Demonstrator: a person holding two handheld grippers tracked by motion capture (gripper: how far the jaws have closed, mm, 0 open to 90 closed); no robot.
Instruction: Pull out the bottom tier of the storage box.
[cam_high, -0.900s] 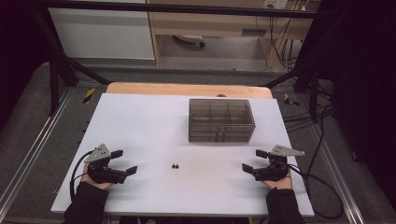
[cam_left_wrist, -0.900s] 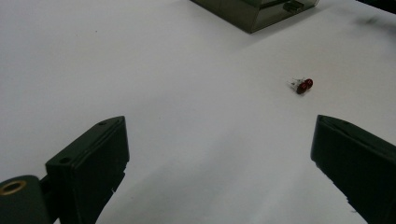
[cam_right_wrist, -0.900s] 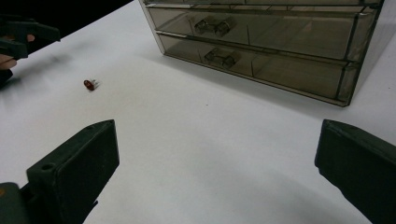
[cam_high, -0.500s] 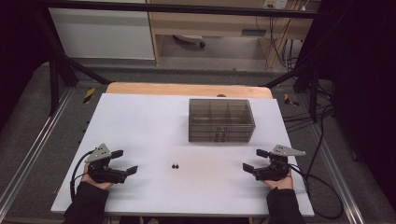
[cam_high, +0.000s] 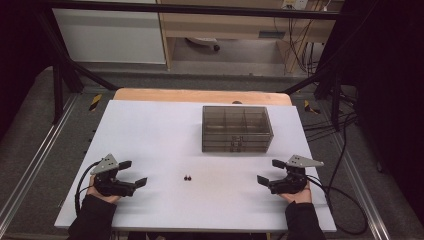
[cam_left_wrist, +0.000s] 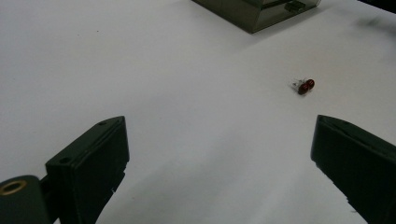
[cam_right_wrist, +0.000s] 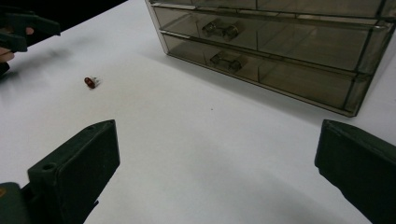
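Small red bulbs (cam_high: 188, 177), two touching each other, lie on the bare white table (cam_high: 150, 130) midway between the side edges, nearer the near edge than the far one. Left gripper (cam_high: 134, 173) sits by the near left corner, jaws released wide, nothing between them; in the left gripper view the bulbs (cam_left_wrist: 306, 86) lie ahead, apart from the jaws. Right gripper (cam_high: 270, 173) sits by the near right corner, jaws also released wide and empty. Smoky clear drawer box (cam_high: 237, 128) stands toward the far edge, right of centre, drawers shut. Open surface on all sides of the bulbs; box well apart from both grippers.
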